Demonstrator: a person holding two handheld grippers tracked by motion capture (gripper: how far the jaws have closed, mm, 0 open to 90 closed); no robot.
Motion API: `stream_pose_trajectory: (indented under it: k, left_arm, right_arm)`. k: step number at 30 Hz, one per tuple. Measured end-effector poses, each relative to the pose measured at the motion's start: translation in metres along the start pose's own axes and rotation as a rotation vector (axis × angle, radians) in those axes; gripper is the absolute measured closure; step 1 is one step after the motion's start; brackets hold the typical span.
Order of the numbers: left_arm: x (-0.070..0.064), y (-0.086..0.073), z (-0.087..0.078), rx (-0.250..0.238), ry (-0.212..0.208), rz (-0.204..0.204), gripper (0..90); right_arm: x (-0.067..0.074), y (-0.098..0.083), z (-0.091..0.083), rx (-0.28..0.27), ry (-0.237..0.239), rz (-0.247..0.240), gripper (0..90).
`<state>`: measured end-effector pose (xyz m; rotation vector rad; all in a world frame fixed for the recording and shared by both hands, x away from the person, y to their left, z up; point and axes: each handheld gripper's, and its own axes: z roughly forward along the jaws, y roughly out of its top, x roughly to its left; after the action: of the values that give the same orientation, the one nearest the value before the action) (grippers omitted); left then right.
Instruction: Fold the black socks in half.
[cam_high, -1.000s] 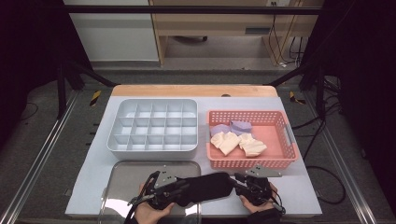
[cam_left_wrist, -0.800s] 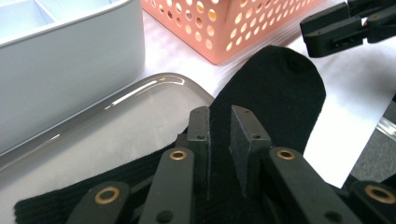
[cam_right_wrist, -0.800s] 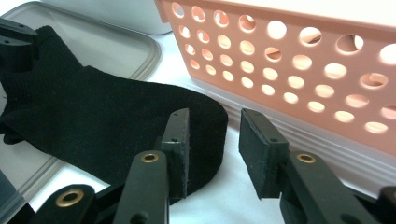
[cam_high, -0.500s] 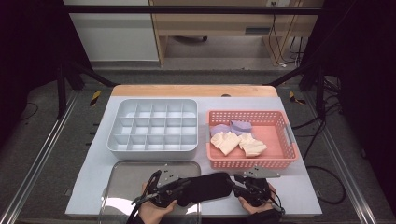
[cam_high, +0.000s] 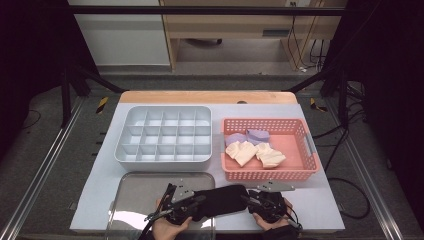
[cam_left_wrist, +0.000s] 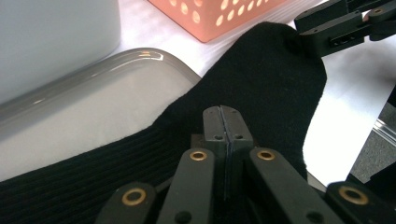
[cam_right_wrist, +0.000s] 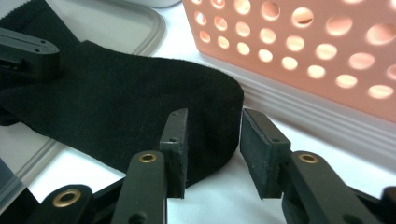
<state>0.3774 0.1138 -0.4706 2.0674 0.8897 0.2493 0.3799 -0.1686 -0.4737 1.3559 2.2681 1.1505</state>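
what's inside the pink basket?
In the pink basket: two cream folded cloth items and two lavender ones behind them. Whatever lies beneath them is covered.

High view looks down across the table (cam_high: 320, 210); both claw views sit close, sharing the black sock (cam_left_wrist: 261, 88).

Floor: grey (cam_high: 55, 165), cables (cam_high: 345, 165) trailing on my right.
Furniture: wooden cabinet (cam_high: 240, 25) behind my table (cam_high: 320, 210).
Sides: dark.
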Motion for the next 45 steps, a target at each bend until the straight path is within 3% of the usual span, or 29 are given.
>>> stream_pose_trajectory:
  k: [12, 16, 18, 24, 31, 37, 45]
  left_arm:
    - [-0.006, -0.002, 0.005, 0.020, -0.008, 0.026, 89.0]
    - [-0.007, -0.004, 0.007, 0.028, -0.007, 0.029, 89.0]
    - [-0.007, -0.004, 0.008, 0.028, -0.006, 0.030, 89.0]
    - [-0.007, -0.004, 0.008, 0.029, -0.008, 0.029, 89.1]
    - [-0.007, 0.003, 0.007, 0.002, -0.027, 0.020, 89.1]
    - [-0.012, 0.002, 0.015, 0.032, -0.013, 0.039, 89.1]
    - [-0.010, 0.003, 0.014, 0.032, -0.015, 0.025, 89.1]
  right_arm:
    - [-0.001, -0.003, 0.007, 0.045, 0.014, 0.009, 68.3]
    - [-0.001, -0.003, 0.009, 0.045, 0.006, 0.002, 72.6]
    - [0.000, -0.002, 0.009, 0.050, 0.014, 0.013, 79.4]
    - [0.000, 0.002, 0.009, 0.067, 0.030, 0.031, 82.1]
    - [0.001, 0.010, -0.007, 0.009, 0.093, 0.036, 82.3]
    - [0.005, 0.018, -0.013, -0.021, 0.137, 0.028, 82.5]
    - [0.013, 0.028, -0.020, -0.092, 0.275, 0.032, 82.9]
